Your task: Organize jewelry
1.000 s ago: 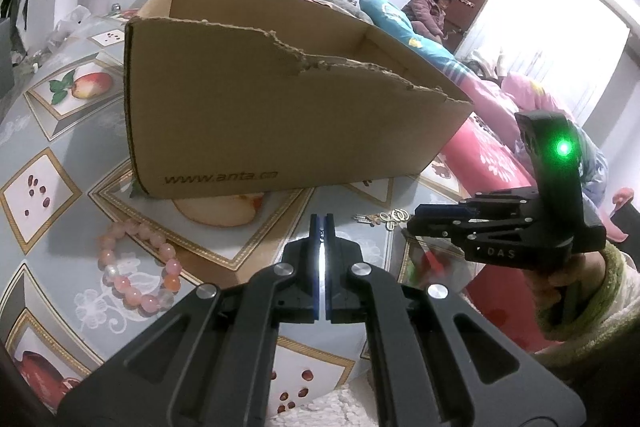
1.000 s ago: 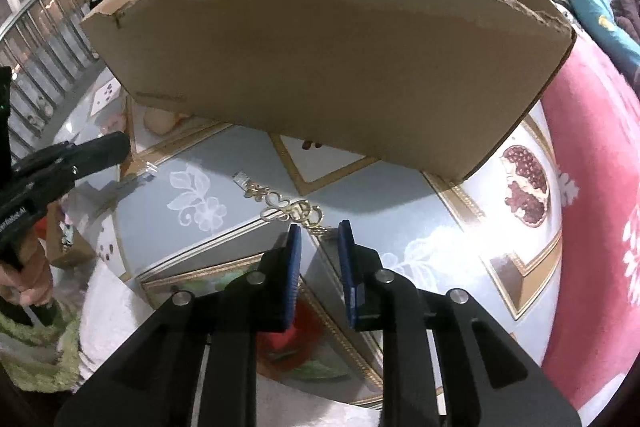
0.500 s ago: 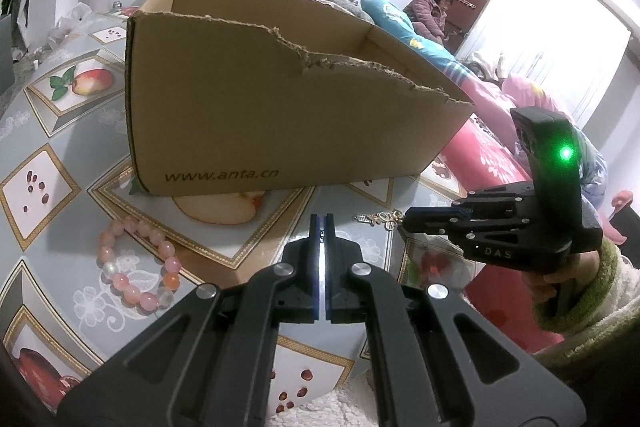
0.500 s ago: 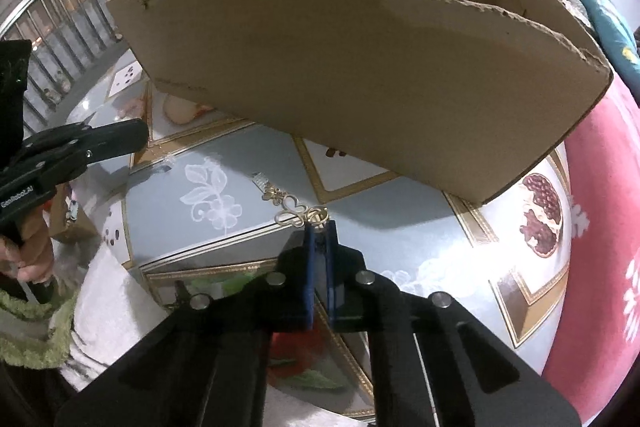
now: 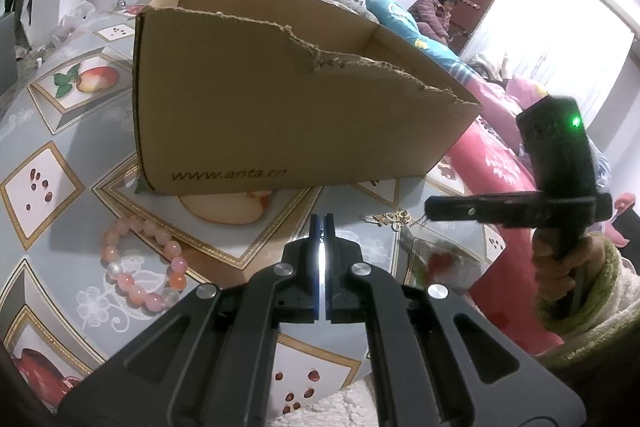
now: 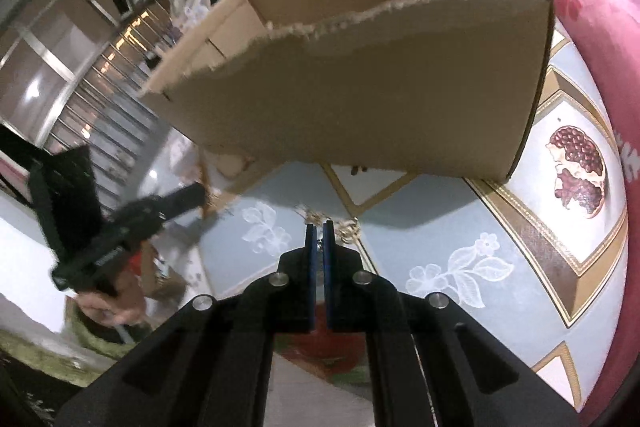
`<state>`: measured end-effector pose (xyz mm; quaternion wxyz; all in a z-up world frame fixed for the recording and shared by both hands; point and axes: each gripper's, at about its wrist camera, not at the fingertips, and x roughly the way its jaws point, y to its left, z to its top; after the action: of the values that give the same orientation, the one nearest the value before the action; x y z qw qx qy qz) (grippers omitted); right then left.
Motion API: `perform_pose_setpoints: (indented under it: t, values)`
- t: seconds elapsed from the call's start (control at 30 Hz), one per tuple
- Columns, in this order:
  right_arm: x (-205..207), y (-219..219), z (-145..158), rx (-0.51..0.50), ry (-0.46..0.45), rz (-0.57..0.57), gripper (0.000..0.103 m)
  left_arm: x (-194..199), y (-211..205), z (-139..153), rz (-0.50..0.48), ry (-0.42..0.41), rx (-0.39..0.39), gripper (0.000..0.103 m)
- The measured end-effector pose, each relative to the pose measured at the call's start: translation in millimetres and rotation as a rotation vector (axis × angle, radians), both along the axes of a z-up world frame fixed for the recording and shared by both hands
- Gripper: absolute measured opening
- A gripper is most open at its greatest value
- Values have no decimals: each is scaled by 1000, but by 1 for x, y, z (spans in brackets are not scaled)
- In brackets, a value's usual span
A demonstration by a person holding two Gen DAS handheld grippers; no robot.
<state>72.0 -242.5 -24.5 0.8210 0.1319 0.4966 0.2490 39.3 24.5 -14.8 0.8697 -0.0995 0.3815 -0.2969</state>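
Jaws on the right gripper (image 6: pixel 319 227), parted a second ago with the gold chain (image 6: pixel 347 227) lying just ahead of their tips, are now pressed together on part of that chain, a bit of metal showing between the blue pads. Its view has also swung: the cardboard box (image 6: pixel 360 99) now sits tilted and higher in the picture, with more of its open inside showing, and the frame is blurred. From the left wrist camera the right gripper (image 5: pixel 430 213) stands more side-on than before, its tip at the chain (image 5: pixel 390 219), which rests on the patterned tablecloth (image 5: pixel 60 131) just in front of the box's (image 5: pixel 280 107) right end; whether the chain has left the cloth I cannot tell. The left gripper (image 5: pixel 319 223) has kept its place with jaws pressed together on nothing.

Only the left view shows the pink bead bracelet (image 5: pixel 140 263), lying on the cloth near the box's left corner, the printed web address on the box wall, and a seated person (image 5: pixel 434 13) by a door far behind. Only the right view shows the metal railing (image 6: pixel 100 99) beyond the table and the pomegranate print (image 6: pixel 576 171) beside the box, as well as the left gripper (image 6: pixel 200 191) held out in a hand (image 6: pixel 112 303) at the left.
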Motion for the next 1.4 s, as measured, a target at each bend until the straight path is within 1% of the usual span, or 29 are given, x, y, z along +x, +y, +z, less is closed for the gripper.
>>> perform_pose_setpoints:
  t: [0.23,0.37,0.5,0.63,0.7,0.83,0.93,1.03,1.1,1.17,1.2,1.23,1.27,1.33,1.4]
  values:
    - [1,-11,15,145,-15,-12,3,0,0,-1,5,0,0,1]
    - [-4,-9,25,190,-41,-9,3,-2,1,4,6,-5,-12,1]
    - [-7,-7,38,218,-92,6,3,-8,3,19,4,-25,-42,1]
    - [-8,-7,64,234,-170,39,3,-16,6,45,-12,-66,-78,1]
    - [-7,-11,80,242,-212,57,3,-19,8,64,-27,-96,-100,1]
    - [6,-6,114,248,-298,102,3,-19,10,101,-51,-164,-119,1]
    - [21,-2,134,252,-329,132,3,-9,10,133,-63,-215,-124,1]
    - [41,2,151,229,-328,152,3,6,4,151,-75,-236,-104,1]
    - [58,8,151,196,-306,163,3,25,-5,157,-70,-220,-71,1]
    - [76,15,145,165,-257,177,3,47,-14,154,-54,-185,-10,1]
    - [84,19,140,149,-231,179,3,57,-18,149,-43,-161,17,1]
    - [95,23,134,121,-199,180,3,73,-23,140,-37,-112,49,1]
    - [101,27,127,94,-171,189,3,83,-26,136,-33,-81,64,1]
    - [119,36,109,42,-110,197,3,108,-32,118,-17,-2,110,1]
    - [131,43,95,13,-68,208,3,126,-37,103,-8,47,145,1]
